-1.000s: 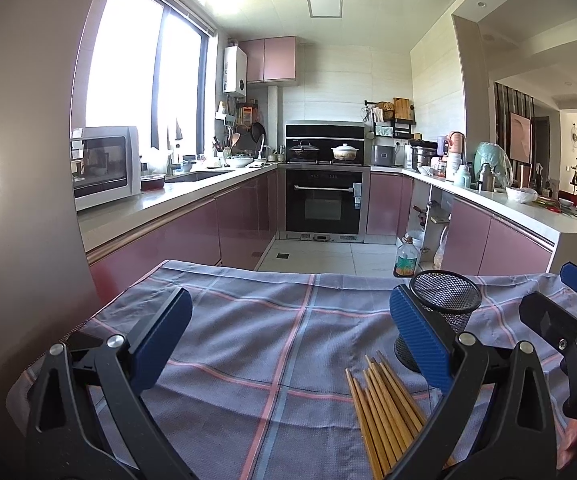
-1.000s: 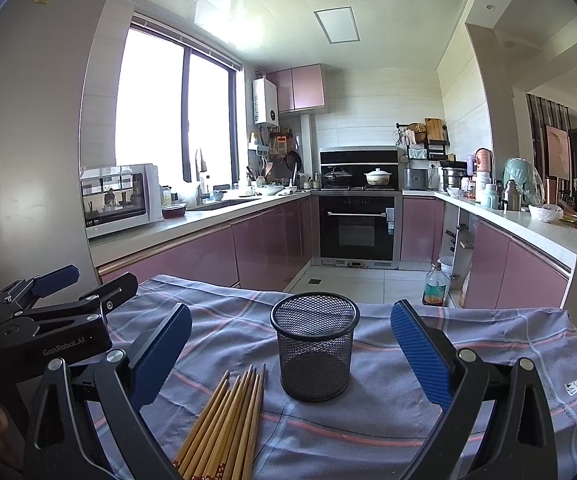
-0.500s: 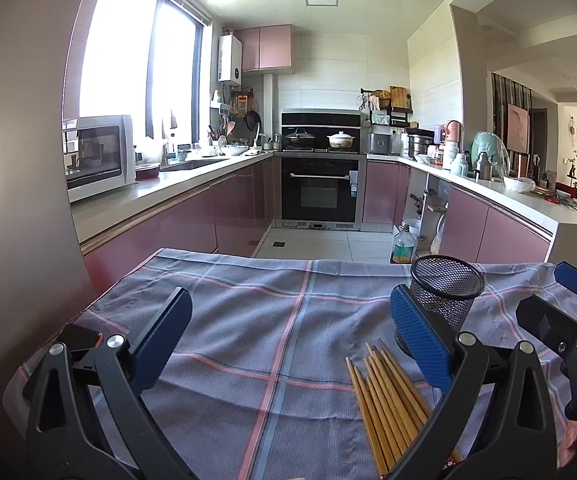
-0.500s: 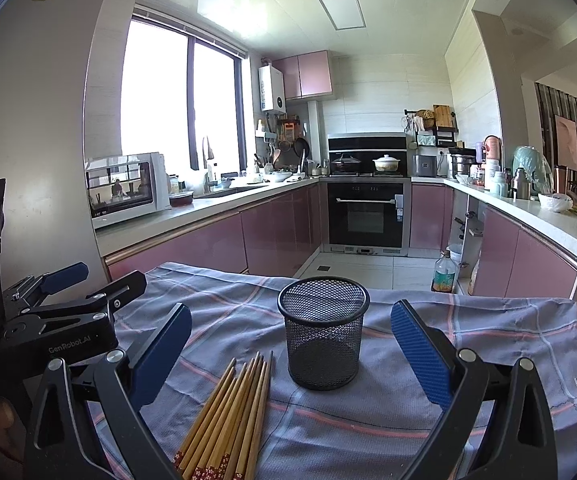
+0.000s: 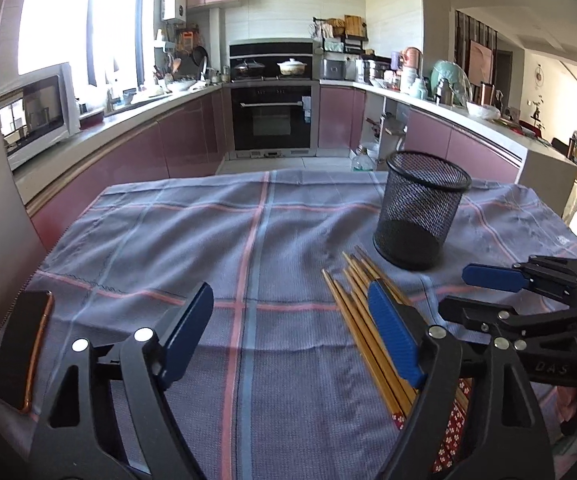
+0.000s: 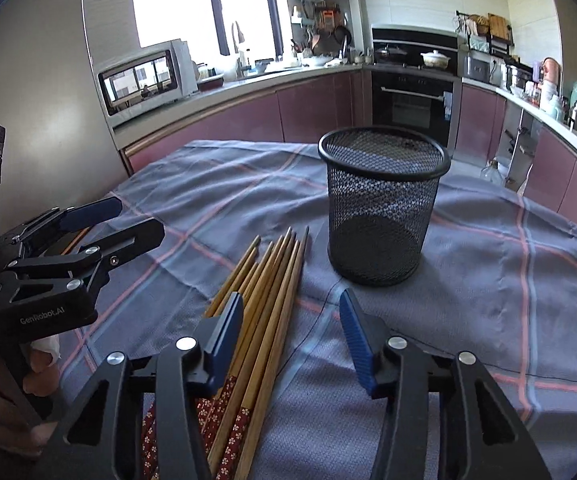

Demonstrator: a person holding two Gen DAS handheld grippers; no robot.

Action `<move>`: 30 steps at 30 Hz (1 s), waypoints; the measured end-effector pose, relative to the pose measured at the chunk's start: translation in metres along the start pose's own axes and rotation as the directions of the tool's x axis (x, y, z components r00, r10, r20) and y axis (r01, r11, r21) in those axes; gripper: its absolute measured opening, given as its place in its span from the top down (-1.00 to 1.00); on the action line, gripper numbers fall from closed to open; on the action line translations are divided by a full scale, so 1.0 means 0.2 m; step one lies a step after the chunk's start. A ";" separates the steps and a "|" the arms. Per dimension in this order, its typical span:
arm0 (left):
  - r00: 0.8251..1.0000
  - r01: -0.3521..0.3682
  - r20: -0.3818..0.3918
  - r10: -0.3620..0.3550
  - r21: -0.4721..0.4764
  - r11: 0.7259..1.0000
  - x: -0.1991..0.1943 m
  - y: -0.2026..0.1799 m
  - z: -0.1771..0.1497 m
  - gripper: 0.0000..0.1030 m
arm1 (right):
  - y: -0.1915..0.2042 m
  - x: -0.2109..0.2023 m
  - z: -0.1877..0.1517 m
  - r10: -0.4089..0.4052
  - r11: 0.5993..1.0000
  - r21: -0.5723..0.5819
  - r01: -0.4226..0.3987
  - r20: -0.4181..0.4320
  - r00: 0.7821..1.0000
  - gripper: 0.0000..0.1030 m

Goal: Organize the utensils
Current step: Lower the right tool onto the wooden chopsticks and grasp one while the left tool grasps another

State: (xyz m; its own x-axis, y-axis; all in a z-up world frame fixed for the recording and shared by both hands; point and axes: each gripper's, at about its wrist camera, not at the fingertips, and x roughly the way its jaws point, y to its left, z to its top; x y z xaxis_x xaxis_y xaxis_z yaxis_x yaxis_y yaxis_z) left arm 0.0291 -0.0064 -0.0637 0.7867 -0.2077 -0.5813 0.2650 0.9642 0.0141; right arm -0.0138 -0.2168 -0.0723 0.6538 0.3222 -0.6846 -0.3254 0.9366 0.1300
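Altogether one bundle of chopsticks [image 6: 266,300], roughly eight to ten pale wooden sticks with red flower-patterned handle ends, lies on the checked grey-blue cloth [image 5: 192,240] over the tabletop, tips pointing toward one black mesh cup [image 6: 382,208]. That cup stands upright and empty just beyond the tips. One dark phone [image 5: 22,354] lies at the cloth's left edge. Two pairs of tongs hover low: the left tongs [image 5: 288,334] are closing over bare cloth with nothing between them, and the right tongs [image 6: 290,338] are closing, narrower, astride the right-hand sticks without pressing them.
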 end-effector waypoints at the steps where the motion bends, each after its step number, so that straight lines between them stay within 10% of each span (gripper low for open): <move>1: 1.000 0.020 -0.021 -0.020 0.009 1.000 0.02 -0.01 -0.01 -0.43 | 0.00 0.01 0.00 0.007 1.000 0.001 -0.007 -0.014 1.000 0.26; 30: 0.933 0.215 -0.315 -0.174 0.101 0.971 0.37 -0.08 -0.07 0.34 | 0.01 0.25 0.05 -0.026 0.998 -0.063 0.015 -0.169 0.985 0.58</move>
State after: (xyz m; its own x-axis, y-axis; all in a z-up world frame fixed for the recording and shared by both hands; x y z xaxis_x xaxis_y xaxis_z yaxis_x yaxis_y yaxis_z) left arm 0.0752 -0.0343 -0.1171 0.5125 -0.3101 -0.8008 0.4830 0.8751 -0.0298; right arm 0.0261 -0.1975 -0.0988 0.5368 0.2701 -0.7993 -0.3580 0.9308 0.0741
